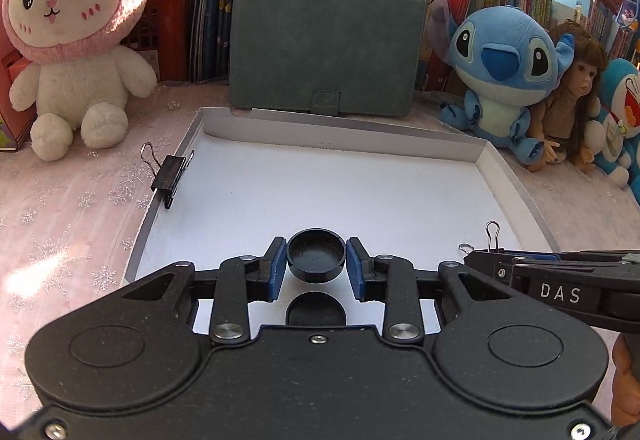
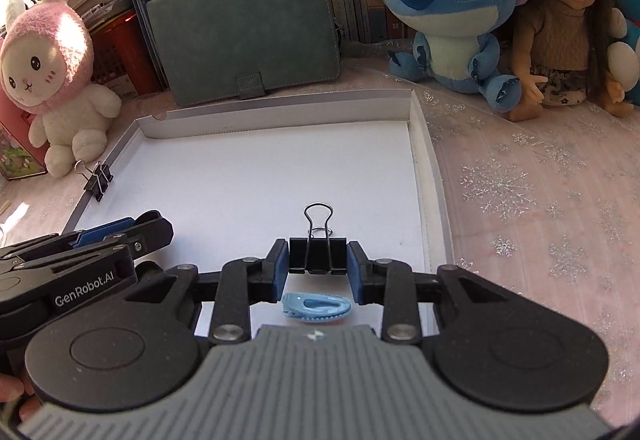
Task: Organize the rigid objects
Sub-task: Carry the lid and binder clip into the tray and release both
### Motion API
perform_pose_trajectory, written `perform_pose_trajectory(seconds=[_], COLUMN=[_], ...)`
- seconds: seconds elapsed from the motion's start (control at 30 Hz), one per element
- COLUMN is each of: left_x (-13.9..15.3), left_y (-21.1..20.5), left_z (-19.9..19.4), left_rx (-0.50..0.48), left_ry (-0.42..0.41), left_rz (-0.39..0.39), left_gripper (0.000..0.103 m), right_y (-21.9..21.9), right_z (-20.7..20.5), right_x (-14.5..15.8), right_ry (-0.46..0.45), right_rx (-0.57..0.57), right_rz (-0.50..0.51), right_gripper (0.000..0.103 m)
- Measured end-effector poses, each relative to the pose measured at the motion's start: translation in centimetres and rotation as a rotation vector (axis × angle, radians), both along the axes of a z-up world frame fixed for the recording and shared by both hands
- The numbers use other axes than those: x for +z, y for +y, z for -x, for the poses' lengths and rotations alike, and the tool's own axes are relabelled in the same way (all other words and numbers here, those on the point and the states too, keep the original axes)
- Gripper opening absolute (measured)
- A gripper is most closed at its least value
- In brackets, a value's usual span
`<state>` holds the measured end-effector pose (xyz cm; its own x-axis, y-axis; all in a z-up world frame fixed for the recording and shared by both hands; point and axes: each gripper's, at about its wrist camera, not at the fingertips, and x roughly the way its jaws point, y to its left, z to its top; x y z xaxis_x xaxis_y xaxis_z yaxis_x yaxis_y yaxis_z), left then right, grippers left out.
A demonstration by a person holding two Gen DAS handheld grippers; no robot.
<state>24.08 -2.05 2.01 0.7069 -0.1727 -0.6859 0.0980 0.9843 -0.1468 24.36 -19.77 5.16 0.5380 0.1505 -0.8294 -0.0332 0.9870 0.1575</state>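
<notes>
My left gripper is shut on a round black cap and holds it above the white floor of a shallow cardboard tray; the cap's shadow lies below it. My right gripper is shut on a black binder clip, held above the same tray. This clip also shows at the right of the left wrist view. A second black binder clip is clamped on the tray's left rim, also in the right wrist view. A light blue plastic clip lies on the tray floor under the right gripper.
A green notebook case leans on a row of books behind the tray. A pink-hooded bunny plush sits at the left. A blue Stitch plush and a doll sit at the right. A snowflake-patterned cloth covers the table.
</notes>
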Motion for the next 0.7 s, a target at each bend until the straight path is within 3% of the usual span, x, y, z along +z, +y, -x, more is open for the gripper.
perform_pose_trajectory(seconds=[0.7], left_x=[-1.1], left_y=[-0.6], left_z=[0.4], left_rx=[-0.008], left_ry=[-0.010], left_rz=[-0.037], left_gripper=[0.030], right_y=[0.8], right_z=[0.3], right_x=[-0.4], right_ry=[-0.010], right_rx=[0.001], right_rz=[0.047], right_gripper=[0.036])
